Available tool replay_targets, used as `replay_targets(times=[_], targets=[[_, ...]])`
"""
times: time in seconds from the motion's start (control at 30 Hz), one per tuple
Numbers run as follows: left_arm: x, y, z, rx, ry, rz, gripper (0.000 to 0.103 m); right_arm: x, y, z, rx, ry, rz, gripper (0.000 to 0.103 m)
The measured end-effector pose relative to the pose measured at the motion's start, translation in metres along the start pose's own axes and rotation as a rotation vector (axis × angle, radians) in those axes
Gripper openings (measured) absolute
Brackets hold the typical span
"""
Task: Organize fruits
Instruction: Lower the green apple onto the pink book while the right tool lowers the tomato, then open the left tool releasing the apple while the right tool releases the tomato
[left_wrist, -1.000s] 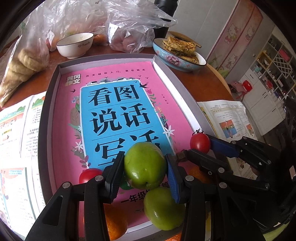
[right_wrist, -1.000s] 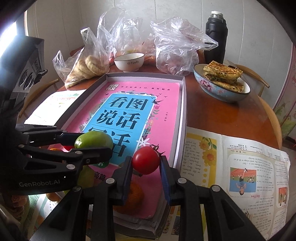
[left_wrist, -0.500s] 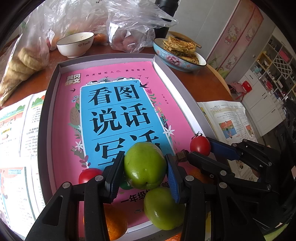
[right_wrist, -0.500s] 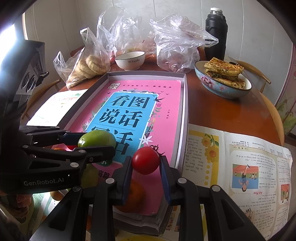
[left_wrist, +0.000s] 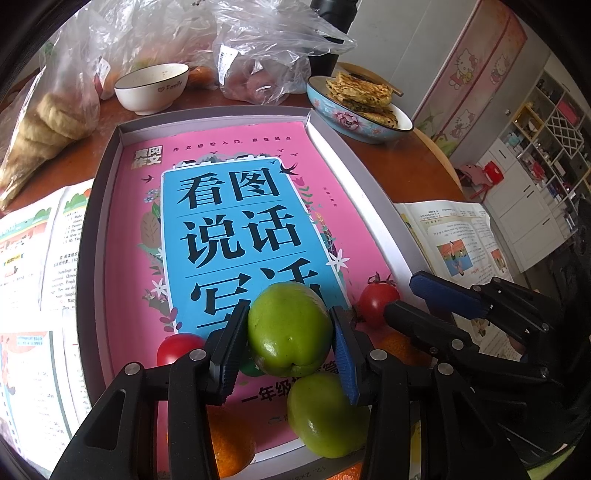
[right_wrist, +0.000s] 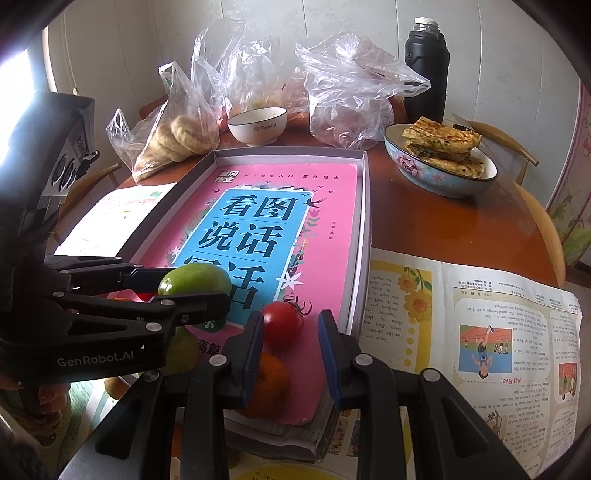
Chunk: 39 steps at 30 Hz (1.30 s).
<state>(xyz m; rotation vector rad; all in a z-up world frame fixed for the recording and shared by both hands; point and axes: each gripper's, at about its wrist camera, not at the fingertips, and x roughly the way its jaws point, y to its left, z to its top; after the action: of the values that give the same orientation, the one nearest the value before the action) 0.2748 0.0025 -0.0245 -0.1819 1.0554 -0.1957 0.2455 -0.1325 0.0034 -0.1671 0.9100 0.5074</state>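
The green fruit (left_wrist: 289, 329) sits pinched between the pads of the left hand-held gripper (left_wrist: 286, 339), lifted clear above the pink book (left_wrist: 236, 206) that lies in the grey box lid (left_wrist: 347, 177) on the table (right_wrist: 436, 221). Just to its right, the small red tomato (right_wrist: 282, 325) is clamped between the pads of the right hand-held gripper (right_wrist: 291, 336), also raised over the near end of the book. Both fruits look round and smooth, so the grip should probably stay centred on their widest part, and gentle on the tomato, which would likely bruise or split under more squeeze. The two grippers hang close together, so it seems wise to part them sideways before lowering either. Below them lie a second green fruit (left_wrist: 327, 415), another tomato (left_wrist: 177, 347) and an orange (left_wrist: 231, 443); each held fruit is best set down beside its own kind, lowered until it rests on the surface before the pads let go, since anything dropped on the flat cover would probably roll.
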Motion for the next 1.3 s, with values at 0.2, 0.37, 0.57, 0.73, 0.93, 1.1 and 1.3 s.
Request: replay_targets(times=[0.2, 0.37, 0.57, 0.73, 0.93, 1.1, 1.3], targets=[[-0.001, 0.000, -0.001, -0.002, 0.001, 0.003, 0.045, -0.004, -0.001, -0.002, 0.006, -0.010, 0.000, 0.030], [-0.002, 0.000, -0.001, -0.007, 0.003, 0.004, 0.045, -0.006, -0.002, -0.004, 0.012, -0.013, -0.002, 0.030], [-0.002, 0.000, -0.001, -0.010, 0.005, 0.003, 0.045, -0.011, -0.001, -0.005, 0.016, -0.020, 0.000, 0.031], [-0.006, 0.001, -0.002, -0.017, 0.003, 0.003, 0.046, -0.013, -0.002, -0.005, 0.021, -0.024, 0.000, 0.034], [-0.014, 0.001, -0.002, -0.020, -0.013, 0.001, 0.049, -0.015, -0.002, -0.007, 0.021, -0.024, -0.003, 0.035], [-0.019, 0.002, -0.003, -0.027, -0.023, -0.004, 0.051, -0.019, -0.001, -0.008, 0.024, -0.033, 0.000, 0.039], [-0.028, 0.002, -0.005, -0.032, -0.039, -0.009, 0.052, -0.026, 0.001, -0.009, 0.020, -0.046, -0.001, 0.040]])
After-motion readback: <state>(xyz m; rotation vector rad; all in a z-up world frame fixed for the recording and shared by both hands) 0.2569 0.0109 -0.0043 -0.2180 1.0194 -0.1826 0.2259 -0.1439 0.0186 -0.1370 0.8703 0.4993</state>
